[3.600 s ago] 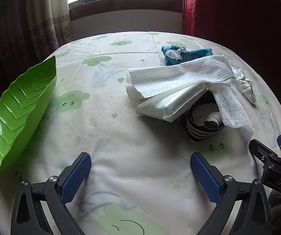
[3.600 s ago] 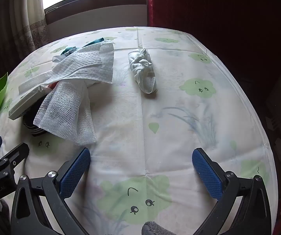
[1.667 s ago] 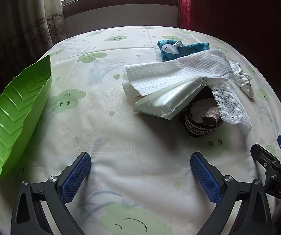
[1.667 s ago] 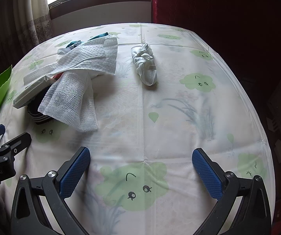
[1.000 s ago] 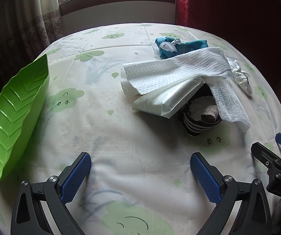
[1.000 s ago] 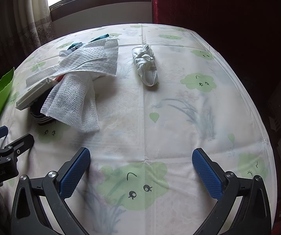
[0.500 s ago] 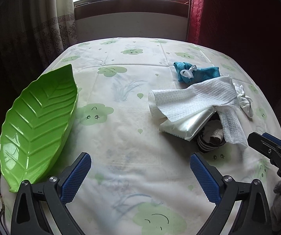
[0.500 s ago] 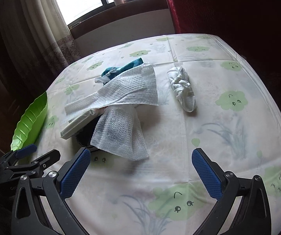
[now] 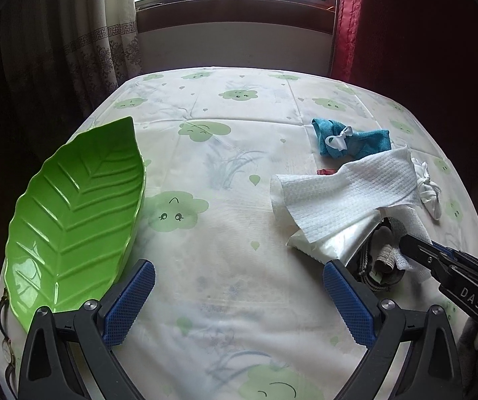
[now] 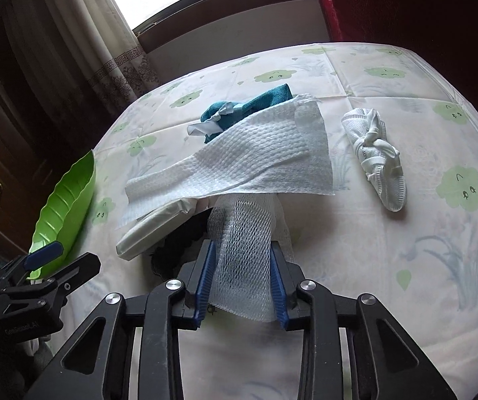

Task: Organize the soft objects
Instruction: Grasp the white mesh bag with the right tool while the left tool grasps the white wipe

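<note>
R tool [image 10: 240, 278] now closed on white mesh cloth [image 10: 242, 236], was open; L tool [image 9: 239, 296] still open.

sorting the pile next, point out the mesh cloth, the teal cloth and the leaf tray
mesh cloth [image 10: 240, 260], right wrist view, middle of the strip between the right gripper's pads
teal cloth [image 9: 369, 141], left wrist view, its flat right half
leaf tray [image 9: 72, 206], left wrist view, ribbed centre

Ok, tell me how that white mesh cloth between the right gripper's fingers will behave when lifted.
The mesh cloth looks thin and open-weave, so it will probably hang limp and feel very light. Its far end lies under the white towel, so lifting may drag that along. The right gripper has closed in around it, and mesh may snag.
</note>
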The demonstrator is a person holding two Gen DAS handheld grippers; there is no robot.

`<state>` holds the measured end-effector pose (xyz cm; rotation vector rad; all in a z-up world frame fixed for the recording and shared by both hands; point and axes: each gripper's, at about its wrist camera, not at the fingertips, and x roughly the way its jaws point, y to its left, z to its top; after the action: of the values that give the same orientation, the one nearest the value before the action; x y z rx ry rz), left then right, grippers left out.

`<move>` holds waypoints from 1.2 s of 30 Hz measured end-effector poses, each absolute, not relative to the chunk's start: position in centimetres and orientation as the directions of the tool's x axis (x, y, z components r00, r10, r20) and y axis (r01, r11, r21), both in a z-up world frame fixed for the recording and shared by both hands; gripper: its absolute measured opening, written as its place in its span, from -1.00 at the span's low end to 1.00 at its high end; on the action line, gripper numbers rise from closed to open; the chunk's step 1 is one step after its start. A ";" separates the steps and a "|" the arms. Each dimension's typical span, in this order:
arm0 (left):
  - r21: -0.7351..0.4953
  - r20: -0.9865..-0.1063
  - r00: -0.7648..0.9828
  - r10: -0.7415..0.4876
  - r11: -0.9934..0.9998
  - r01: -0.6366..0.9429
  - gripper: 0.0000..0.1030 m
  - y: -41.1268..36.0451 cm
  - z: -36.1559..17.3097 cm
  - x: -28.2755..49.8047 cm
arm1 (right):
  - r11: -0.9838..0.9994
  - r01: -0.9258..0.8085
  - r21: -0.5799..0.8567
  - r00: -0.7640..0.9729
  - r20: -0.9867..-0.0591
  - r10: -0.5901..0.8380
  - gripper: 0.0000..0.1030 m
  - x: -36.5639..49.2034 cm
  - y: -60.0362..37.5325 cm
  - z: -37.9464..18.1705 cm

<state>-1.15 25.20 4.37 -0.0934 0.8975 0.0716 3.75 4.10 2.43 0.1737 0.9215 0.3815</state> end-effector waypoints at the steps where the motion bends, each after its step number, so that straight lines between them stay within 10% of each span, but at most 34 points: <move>1: -0.050 -0.781 0.624 0.023 0.994 -0.099 1.00 25.1 4.5 -1.0 | 0.913 -0.253 0.319 0.541 -0.736 0.407 -0.63 3.7 4.1 2.3; 32: -0.052 -0.820 0.531 -0.214 0.952 0.303 0.99 15.6 3.1 10.3 | 0.926 -0.156 0.344 0.613 -0.701 0.364 -0.73 -1.3 -2.9 2.4; 36: -0.111 -0.838 0.489 -0.243 0.952 0.284 0.31 16.0 2.7 10.2 | 0.925 -0.152 0.349 0.610 -0.703 0.365 -0.73 -1.1 -3.0 2.2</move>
<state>10.19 16.02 2.67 0.0446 1.0102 -0.3205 -1.05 -3.03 2.21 0.2657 0.8657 0.3029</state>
